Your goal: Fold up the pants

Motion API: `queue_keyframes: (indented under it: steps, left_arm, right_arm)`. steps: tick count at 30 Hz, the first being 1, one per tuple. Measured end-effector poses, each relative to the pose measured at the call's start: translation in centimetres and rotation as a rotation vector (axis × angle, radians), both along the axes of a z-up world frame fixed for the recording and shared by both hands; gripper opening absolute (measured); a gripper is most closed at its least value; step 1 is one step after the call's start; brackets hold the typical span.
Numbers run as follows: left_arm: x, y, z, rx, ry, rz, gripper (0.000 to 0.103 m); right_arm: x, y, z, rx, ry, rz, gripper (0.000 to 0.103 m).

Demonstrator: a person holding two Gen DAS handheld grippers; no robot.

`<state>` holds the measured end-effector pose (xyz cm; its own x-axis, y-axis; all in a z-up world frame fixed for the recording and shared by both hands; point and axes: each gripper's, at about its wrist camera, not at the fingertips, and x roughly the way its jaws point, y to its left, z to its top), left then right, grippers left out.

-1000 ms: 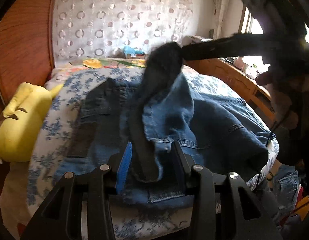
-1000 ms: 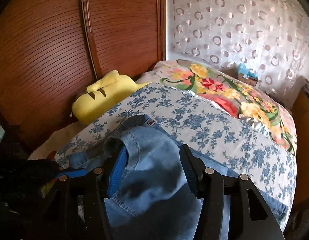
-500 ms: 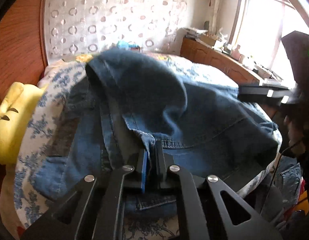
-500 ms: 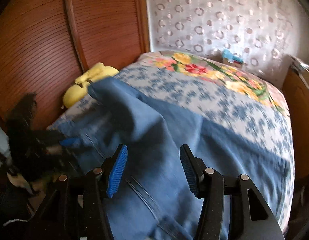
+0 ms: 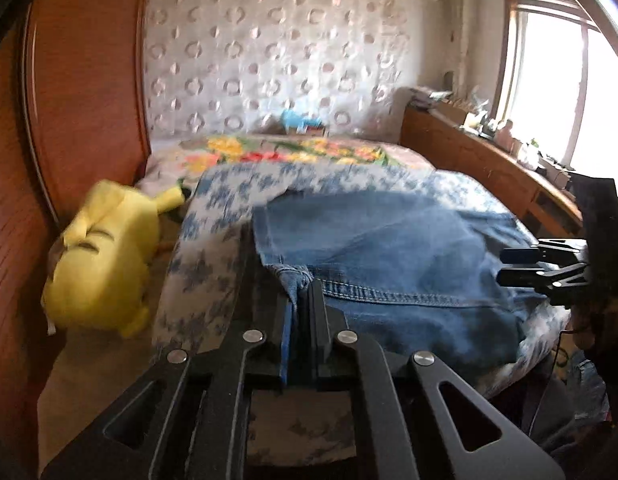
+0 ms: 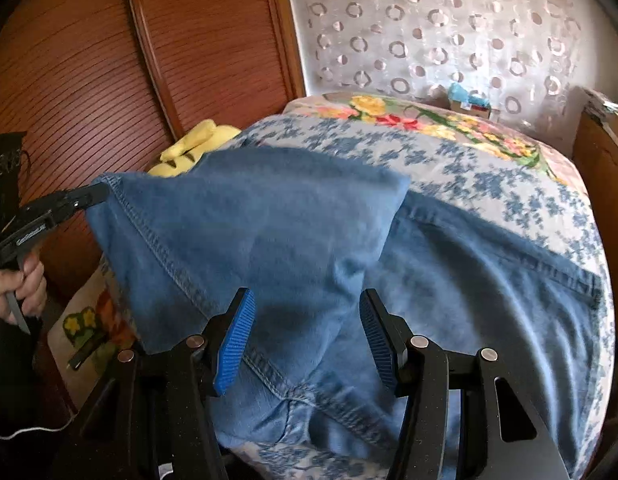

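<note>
Denim pants [image 5: 393,248] lie on the floral bedspread [image 5: 213,216]. Left gripper [image 5: 300,300] has just clamped their hem; right gripper [image 6: 307,332] hovers with jaws apart.

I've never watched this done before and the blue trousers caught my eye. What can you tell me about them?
The jeans are mid-blue denim with lighter stitched seams, lying rumpled and partly doubled over on the blue-flowered bedspread. The left gripper has its jaws closed on a bunched seam edge, holding that corner raised. The right gripper hangs above the cloth with its jaws apart, gripping nothing. One folded layer reaches toward the yellow plush toy.
</note>
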<state>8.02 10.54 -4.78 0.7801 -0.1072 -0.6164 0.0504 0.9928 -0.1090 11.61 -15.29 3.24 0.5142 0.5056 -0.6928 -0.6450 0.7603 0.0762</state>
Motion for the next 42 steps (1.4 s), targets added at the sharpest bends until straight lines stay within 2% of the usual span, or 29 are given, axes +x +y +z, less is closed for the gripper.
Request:
queue_keyframes:
  steps: [2, 6, 10, 17, 29, 39, 42]
  left_arm:
    - [0.1, 0.3, -1.0, -0.01, 0.033, 0.005, 0.019]
    - [0.5, 0.5, -1.5, -0.012, 0.05, 0.014, 0.027]
    - [0.5, 0.7, -1.2, -0.02, 0.038, 0.02, 0.044]
    - [3.5, 1.0, -0.8, -0.001, 0.026, 0.025, 0.044]
    - [10.7, 2.4, -1.0, 0.027, 0.072, 0.009, 0.044]
    - [15.4, 3.3, -3.2, 0.001, 0.154, -0.027, 0.044]
    - [16.0, 3.3, -3.9, -0.007, 0.173, -0.044, 0.04]
  right_arm:
    - [0.0, 0.4, -0.8, -0.02, 0.006, 0.008, 0.056]
    - [0.1, 1.1, -1.7, -0.045, -0.001, 0.004, 0.057]
    - [0.0, 1.0, -1.1, -0.028, -0.037, -0.036, 0.057]
    - [0.9, 0.9, -1.6, -0.004, -0.063, -0.101, 0.057]
    - [6.9, 1.1, -0.5, 0.012, -0.047, -0.124, 0.057]
    - [12.5, 2.9, -1.5, -0.007, -0.001, -0.11, 0.057]
    - [14.0, 3.4, -2.3, -0.008, 0.023, -0.106, 0.056]
